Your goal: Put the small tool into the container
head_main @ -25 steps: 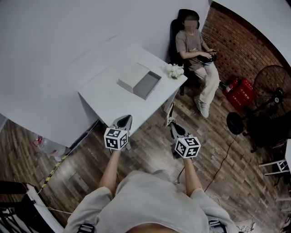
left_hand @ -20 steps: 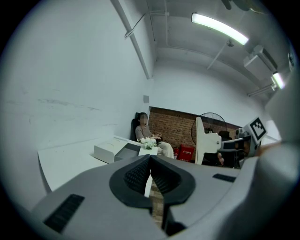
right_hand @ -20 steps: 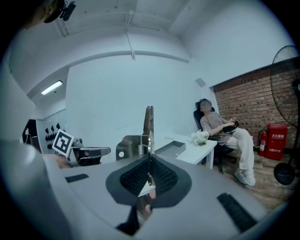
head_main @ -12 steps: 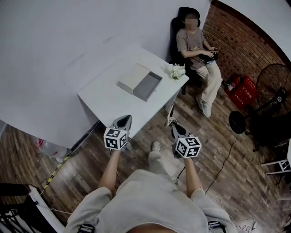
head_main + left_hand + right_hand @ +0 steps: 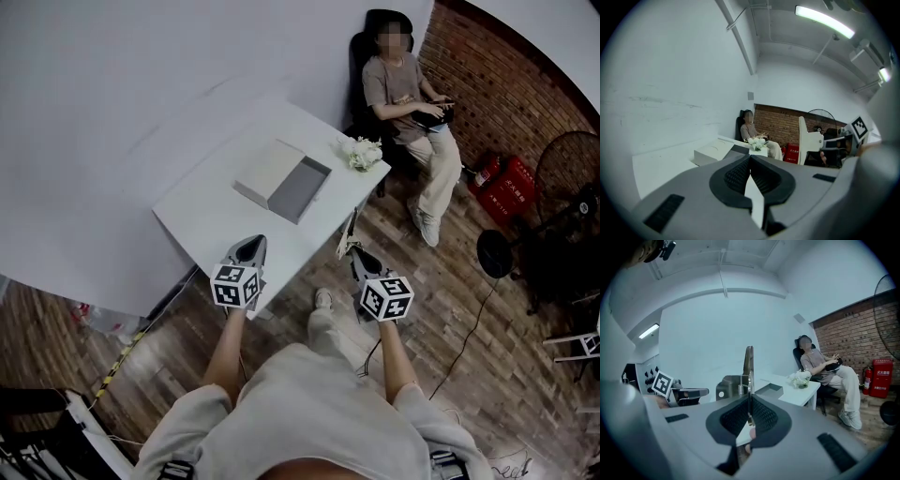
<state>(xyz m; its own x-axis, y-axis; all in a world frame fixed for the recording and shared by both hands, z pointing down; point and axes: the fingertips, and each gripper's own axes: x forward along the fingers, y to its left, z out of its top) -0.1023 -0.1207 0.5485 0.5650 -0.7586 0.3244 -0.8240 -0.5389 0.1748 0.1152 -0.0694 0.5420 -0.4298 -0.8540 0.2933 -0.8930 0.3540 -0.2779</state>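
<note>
The container (image 5: pixel 284 181) is an open box on the white table (image 5: pixel 214 211): a white lid lies beside its grey tray (image 5: pixel 301 190). My right gripper (image 5: pixel 354 250) hangs off the table's near right edge, shut on the small tool (image 5: pixel 748 365). That tool is a slim metal piece with a spring, and it stands up from the jaws. In the head view the tool (image 5: pixel 346 235) points toward the table. My left gripper (image 5: pixel 249 250) is over the table's near edge, shut with nothing in it. The box (image 5: pixel 712 151) lies ahead of the left gripper (image 5: pixel 750 157).
A small bunch of white flowers (image 5: pixel 361 152) stands on the table's far right corner. A person (image 5: pixel 412 112) sits in a black chair beyond it. Red boxes (image 5: pixel 507 187) and a floor fan (image 5: pixel 562 202) stand by the brick wall. A cable (image 5: pixel 464 328) runs across the wooden floor.
I have stepped toward the table, and a foot now shows below. Both grippers came a little closer to the table's near edge. Their jaws have not changed.
</note>
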